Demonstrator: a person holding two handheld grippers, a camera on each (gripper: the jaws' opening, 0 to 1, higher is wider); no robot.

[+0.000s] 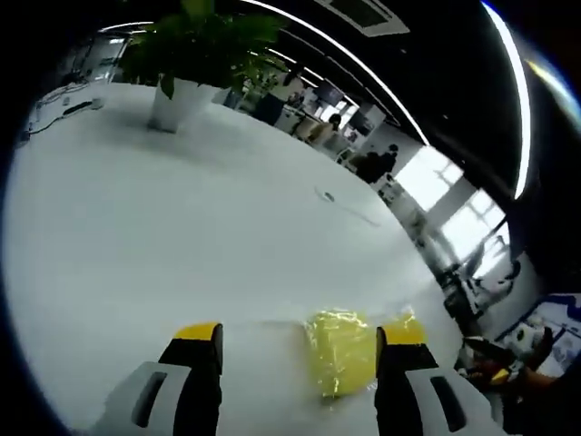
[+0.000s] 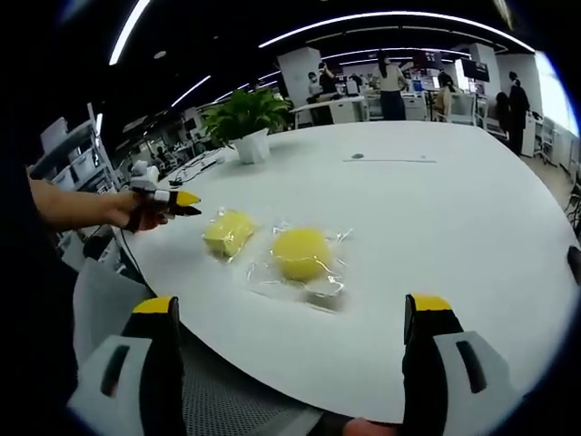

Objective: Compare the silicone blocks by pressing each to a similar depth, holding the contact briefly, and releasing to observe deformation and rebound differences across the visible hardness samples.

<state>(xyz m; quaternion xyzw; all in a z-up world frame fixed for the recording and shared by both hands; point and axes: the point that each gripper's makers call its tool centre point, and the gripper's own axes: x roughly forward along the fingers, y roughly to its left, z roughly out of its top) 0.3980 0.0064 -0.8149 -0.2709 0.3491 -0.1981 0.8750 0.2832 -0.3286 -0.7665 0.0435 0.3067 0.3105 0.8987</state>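
1. Yellow silicone blocks, a squarish block (image 2: 228, 232) and a round block (image 2: 301, 252), lie in clear wrap near the white table's (image 2: 436, 227) edge.
2. The left gripper's (image 1: 300, 350) fingers stand apart, the squarish block just inside the right-hand one.
3. The right gripper (image 2: 295, 318) hangs back off the table edge, fingers apart.
4. A potted plant (image 2: 245, 123) stands beyond.

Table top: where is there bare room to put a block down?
Bare white table runs from the round yellow block toward the far edge and the potted plant. Crowded: the near-left edge, where the squarer block, the round one and the left claw cluster.
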